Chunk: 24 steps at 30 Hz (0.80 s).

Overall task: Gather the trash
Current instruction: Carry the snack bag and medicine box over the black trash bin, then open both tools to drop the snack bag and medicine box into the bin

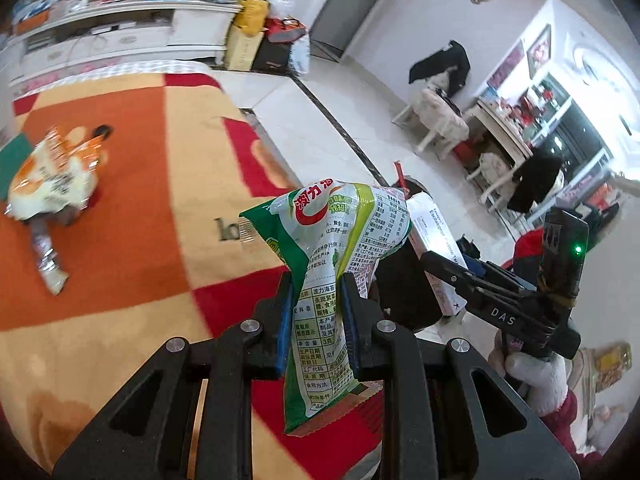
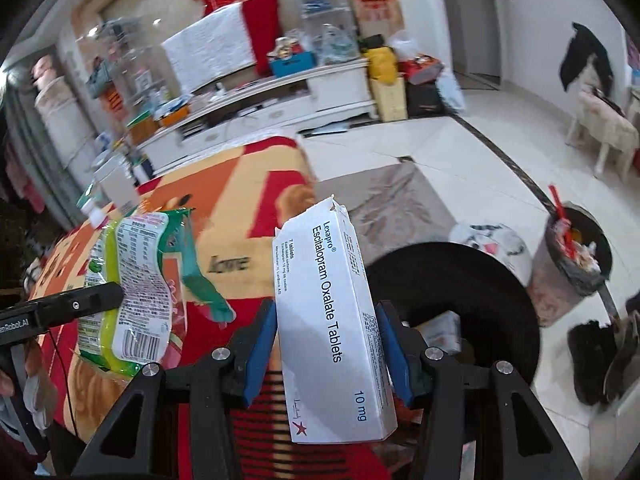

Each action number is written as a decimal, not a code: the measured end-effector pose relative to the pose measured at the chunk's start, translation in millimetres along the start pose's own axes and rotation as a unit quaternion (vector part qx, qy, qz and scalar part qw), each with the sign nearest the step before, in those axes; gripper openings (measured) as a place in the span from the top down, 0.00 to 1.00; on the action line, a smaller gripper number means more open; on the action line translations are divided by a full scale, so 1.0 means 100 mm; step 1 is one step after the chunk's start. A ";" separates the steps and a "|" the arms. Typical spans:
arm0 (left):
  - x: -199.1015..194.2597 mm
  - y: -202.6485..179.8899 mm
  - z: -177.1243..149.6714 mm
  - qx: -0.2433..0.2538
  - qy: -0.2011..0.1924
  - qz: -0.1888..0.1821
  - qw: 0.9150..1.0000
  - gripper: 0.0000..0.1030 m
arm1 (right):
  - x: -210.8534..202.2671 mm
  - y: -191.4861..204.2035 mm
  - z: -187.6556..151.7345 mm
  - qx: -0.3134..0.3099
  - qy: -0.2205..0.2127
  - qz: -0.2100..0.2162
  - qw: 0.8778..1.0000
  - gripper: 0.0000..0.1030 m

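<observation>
Jaws above checkered blanket (image 1: 132, 216), tiled floor (image 1: 340, 112).

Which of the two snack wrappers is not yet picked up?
The orange wrapper: it lies on the blanket, while the green wrapper is clamped in the left tool.

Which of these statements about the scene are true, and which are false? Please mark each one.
1. The left gripper holds a green wrapper. True.
2. The right gripper is empty. False: it is shut on a white box.
3. An orange wrapper lies on the blanket. True.
4. The bin on the floor is empty. False: it holds trash.
</observation>
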<state>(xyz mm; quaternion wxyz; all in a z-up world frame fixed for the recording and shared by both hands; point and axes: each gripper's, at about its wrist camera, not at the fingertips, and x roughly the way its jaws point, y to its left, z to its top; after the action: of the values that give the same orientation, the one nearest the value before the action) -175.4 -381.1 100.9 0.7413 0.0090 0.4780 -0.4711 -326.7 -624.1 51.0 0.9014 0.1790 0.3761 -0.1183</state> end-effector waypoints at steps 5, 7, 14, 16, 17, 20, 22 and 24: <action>0.24 -0.13 0.07 0.015 0.014 -0.004 1.000 0.81 | 0.02 -0.29 -0.04 0.027 0.005 -0.016 0.999 0.53; 0.35 -0.18 0.10 0.018 0.021 -0.006 1.000 0.81 | 0.03 -0.35 -0.06 0.033 0.007 -0.019 0.999 0.53; 0.63 -0.30 0.15 0.020 0.038 -0.018 0.999 0.81 | 0.10 -0.59 -0.13 0.058 0.016 -0.029 0.998 0.53; 0.69 -0.34 0.17 0.019 0.040 -0.022 0.999 0.81 | 0.13 -0.65 -0.14 0.066 0.022 -0.031 0.997 0.53; 0.73 -0.35 0.17 0.018 0.042 -0.025 0.999 0.81 | 0.14 -0.68 -0.15 0.072 0.024 -0.031 0.997 0.52; 0.87 -0.44 0.19 0.019 0.049 -0.026 0.998 0.81 | 0.16 -0.76 -0.17 0.081 0.025 -0.033 0.996 0.52; 0.95 -0.48 0.19 0.021 0.053 -0.026 0.998 0.81 | 0.16 -0.80 -0.17 0.086 0.025 -0.035 0.995 0.52; 1.00 -0.52 0.18 0.021 0.054 -0.025 0.998 0.81 | 0.17 -0.83 -0.18 0.091 0.025 -0.036 0.995 0.52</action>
<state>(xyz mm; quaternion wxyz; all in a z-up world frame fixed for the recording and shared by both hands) -189.3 -486.7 61.8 0.7022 0.0380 0.5072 -0.4982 -355.3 -694.0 7.7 0.8668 0.2495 0.3924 -0.1800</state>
